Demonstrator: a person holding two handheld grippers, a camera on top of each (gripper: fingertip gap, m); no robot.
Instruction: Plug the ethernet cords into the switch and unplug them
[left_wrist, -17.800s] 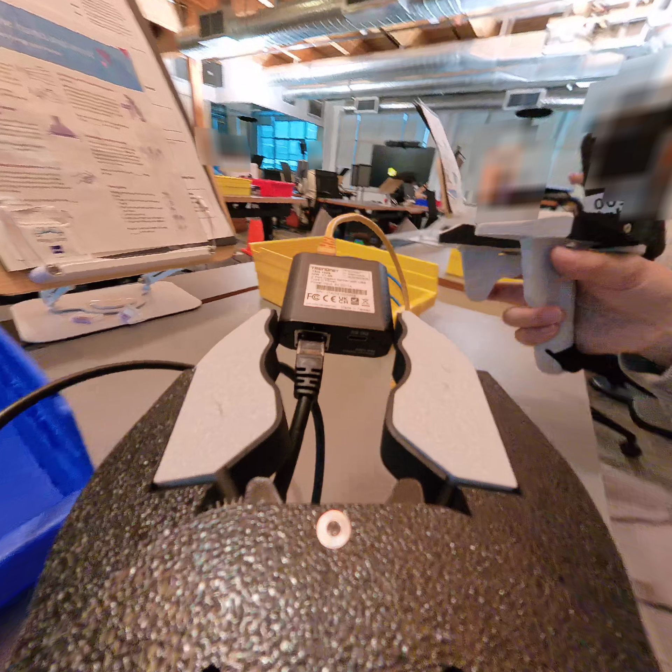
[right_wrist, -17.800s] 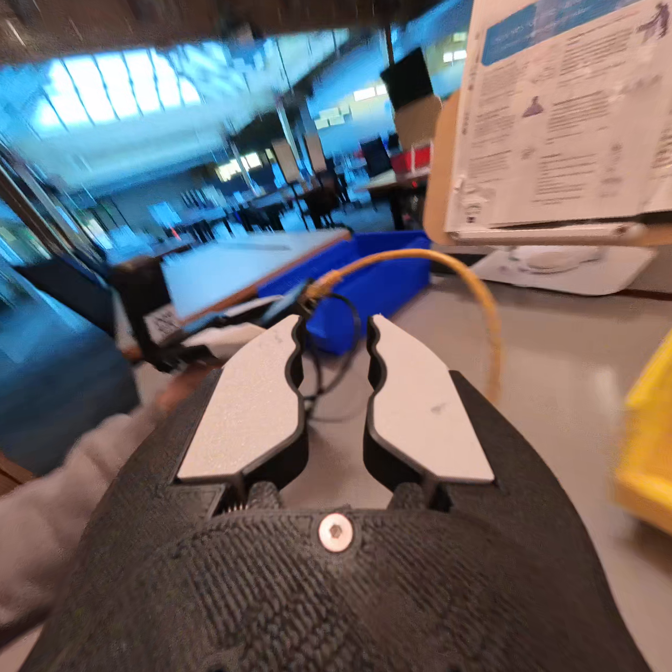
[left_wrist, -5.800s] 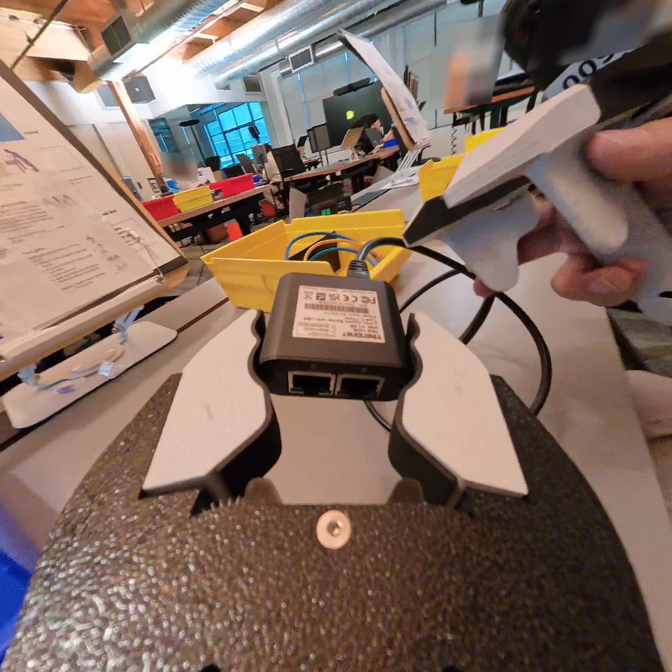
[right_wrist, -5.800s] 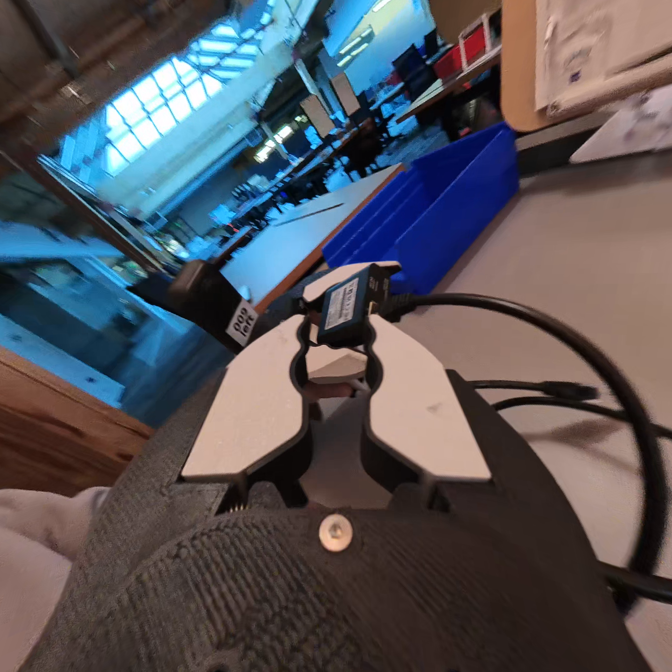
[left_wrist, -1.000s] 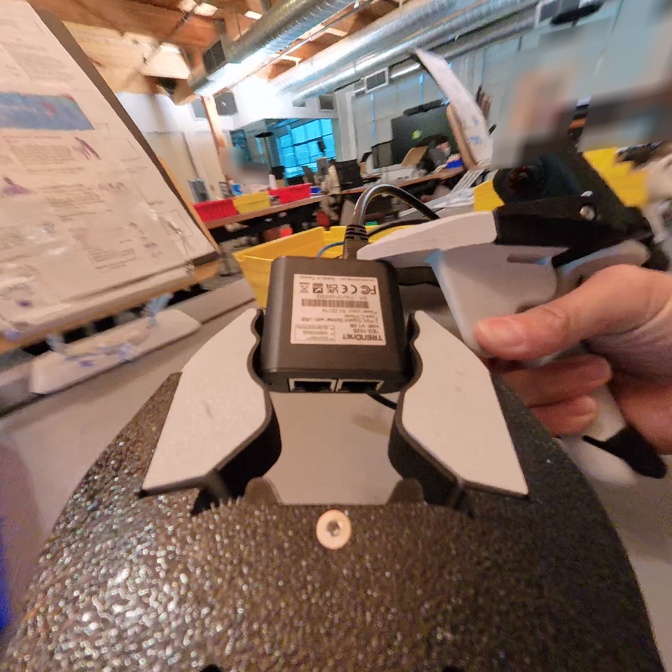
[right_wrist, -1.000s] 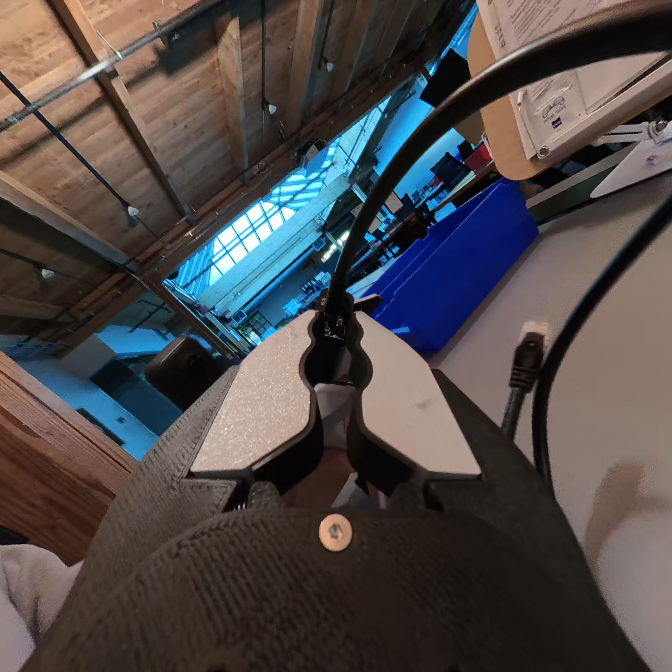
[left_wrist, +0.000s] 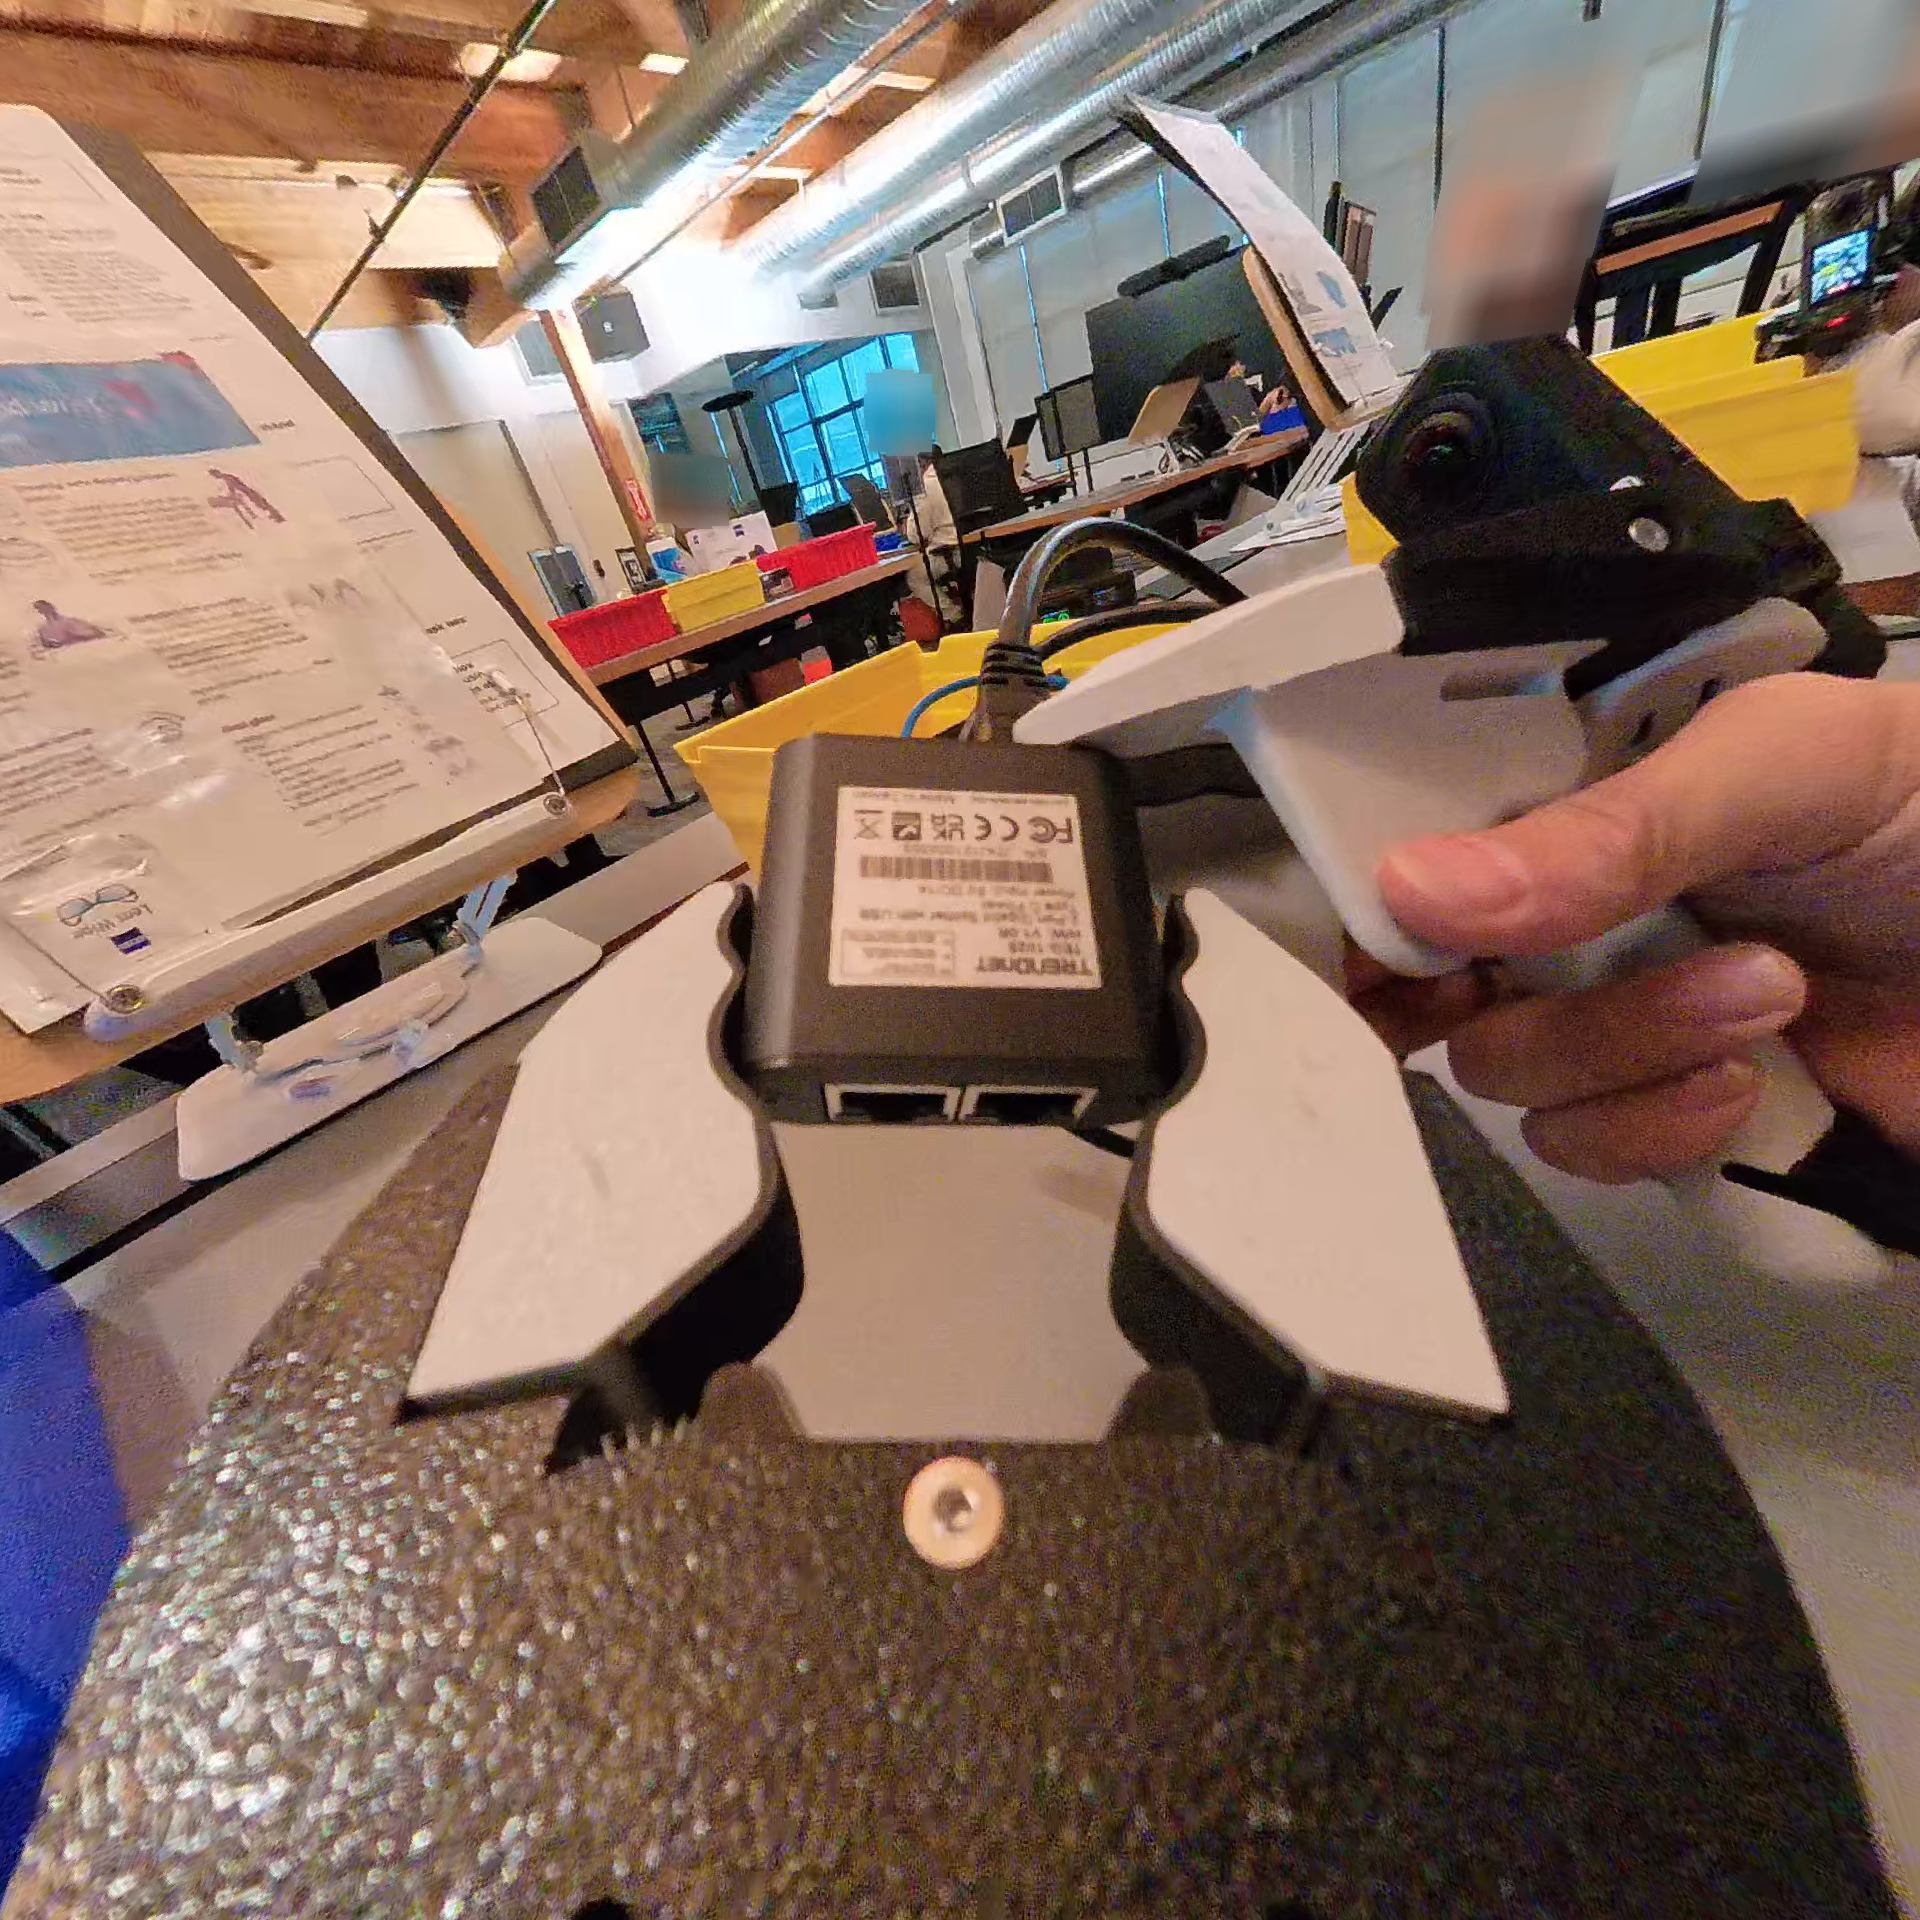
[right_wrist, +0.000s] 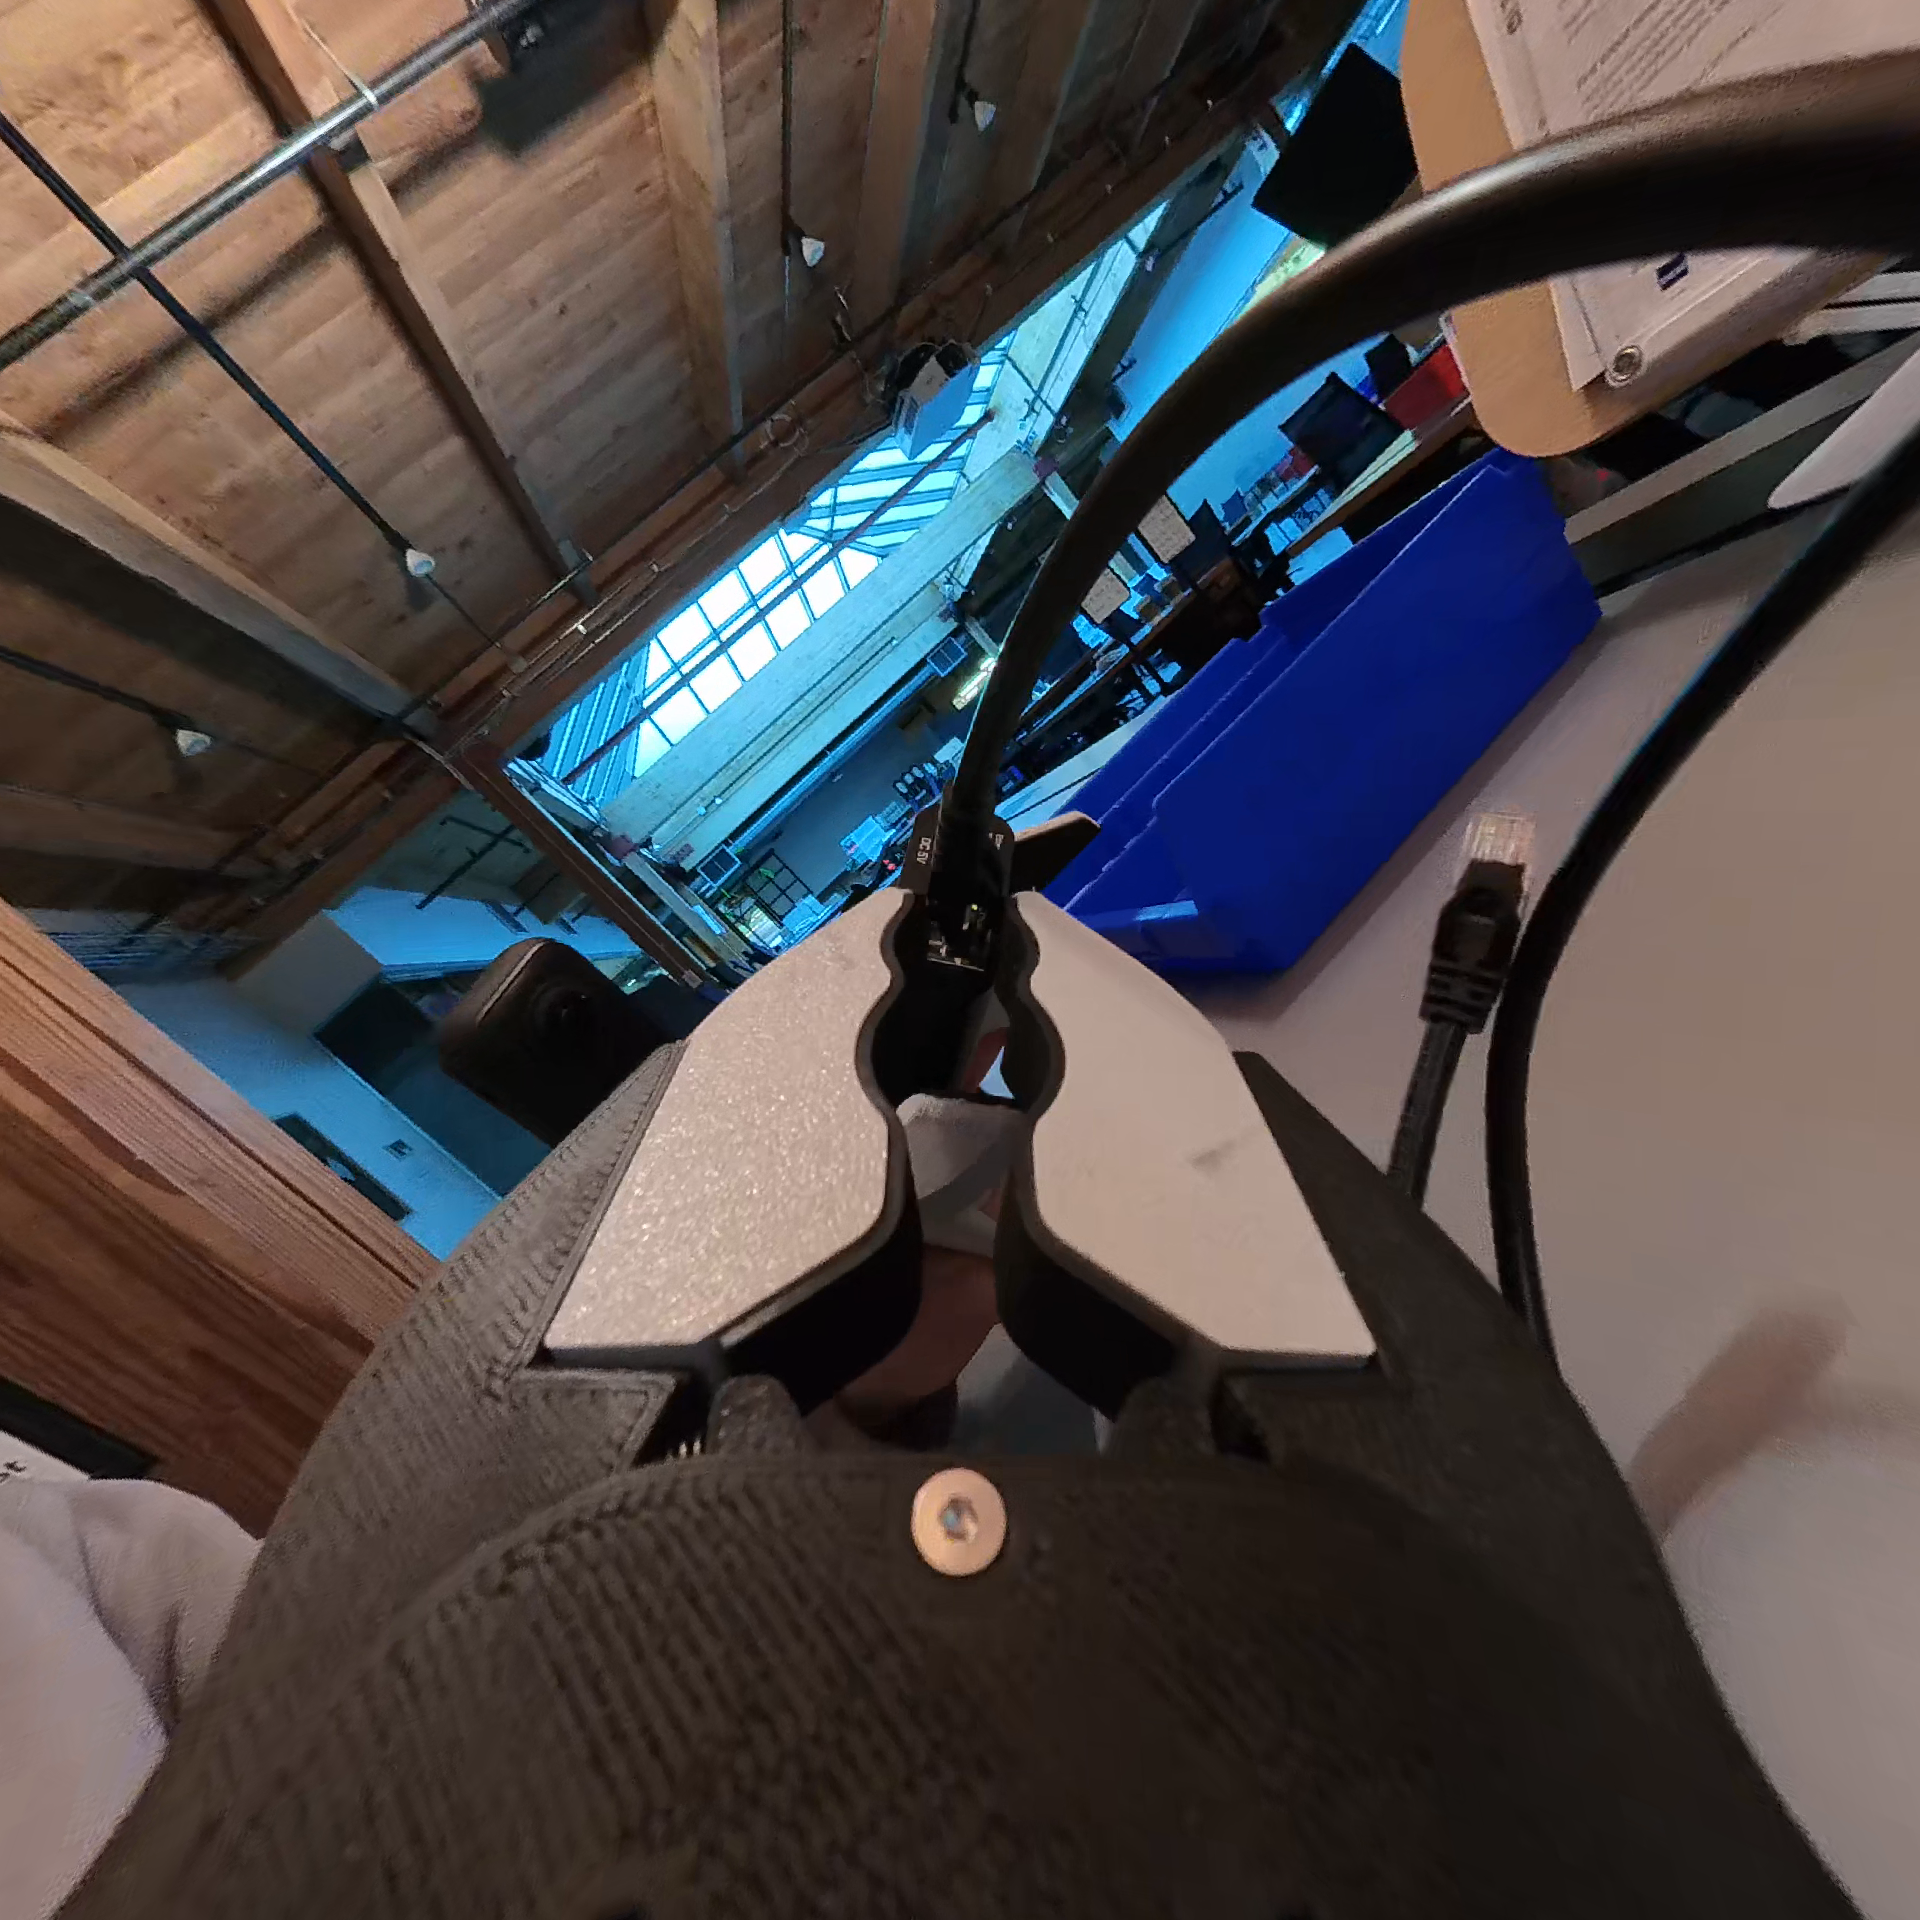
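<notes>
**Plug pinched at the far end of the switch, and a snag is the main worry**

The left gripper (left_wrist: 951, 997) is clamped on the black switch (left_wrist: 951, 914), holding it off the surface (left_wrist: 644, 883) with its two near ports facing the camera, both empty. The right gripper (right_wrist: 961, 961) is pinched on the black plug (right_wrist: 958, 925) of a thick black cord (right_wrist: 1195, 416) at the switch's far end. Whether that plug is fully seated, half out or already free is hard to judge, since the fingers hide the joint in both views.

Risks, as I judge them:
- A pull without the latch tab pressed would strain the tab or drag the switch askew in the left gripper's hold (the casing is smooth, hard plastic with rounded corners, so little resists sliding).
- The stiff, rubbery cord arches high and springs; it could twist the plug off axis and jam it.
- A second cord end (right_wrist: 1475, 914) lies loose on the surface near the looping cable and could get swept along.

The gripper fingers (left_wrist: 613, 1174) are flat, matte grey plates with scalloped inner edges, mounted on rough, grainy black printed bodies. A yellow bin (left_wrist: 831, 727) of glossy moulded plastic sits just behind the switch; a blue bin (right_wrist: 1351, 727) lies farther off.
</notes>
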